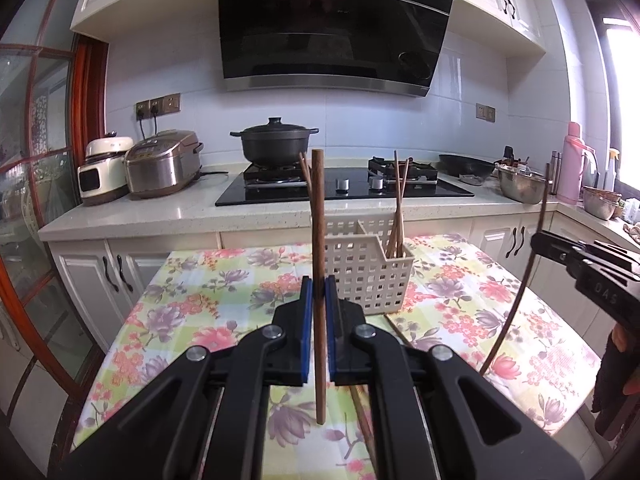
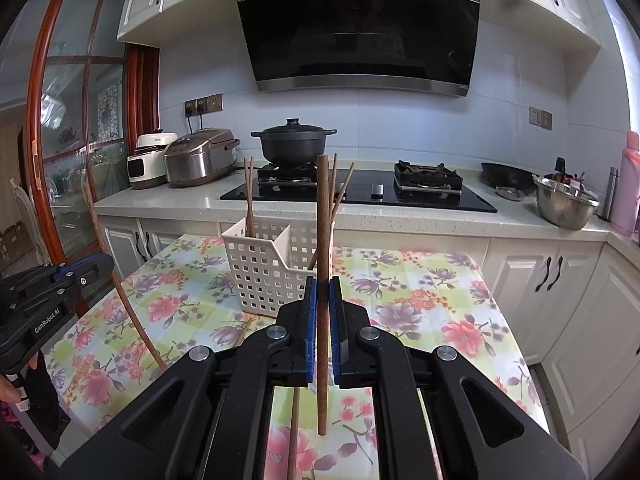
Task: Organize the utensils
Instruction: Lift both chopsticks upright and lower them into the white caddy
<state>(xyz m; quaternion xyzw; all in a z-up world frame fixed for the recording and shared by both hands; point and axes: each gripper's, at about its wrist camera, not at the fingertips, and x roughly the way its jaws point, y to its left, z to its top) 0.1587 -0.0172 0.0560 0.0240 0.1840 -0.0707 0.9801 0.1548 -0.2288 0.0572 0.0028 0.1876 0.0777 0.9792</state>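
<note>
My left gripper (image 1: 319, 284) is shut on a brown wooden chopstick (image 1: 318, 208) that stands upright above the floral tablecloth (image 1: 224, 280). Just beyond it is a white perforated basket (image 1: 360, 276) with several chopsticks (image 1: 398, 208) standing in its right compartment. My right gripper (image 2: 323, 284) is shut on another upright chopstick (image 2: 322, 208), close in front of the same basket (image 2: 256, 276). Each gripper shows at the edge of the other's view, the right gripper (image 1: 538, 240) and the left gripper (image 2: 106, 264). Loose chopsticks (image 2: 294, 432) lie on the cloth beneath.
Behind the table runs a counter with a glass hob (image 1: 344, 190), a black lidded pot (image 1: 276, 142), two rice cookers (image 1: 160, 164), a wok and a steel bowl (image 2: 566, 202). A pink flask (image 1: 572, 164) stands at the right. A glass door with a red frame is on the left.
</note>
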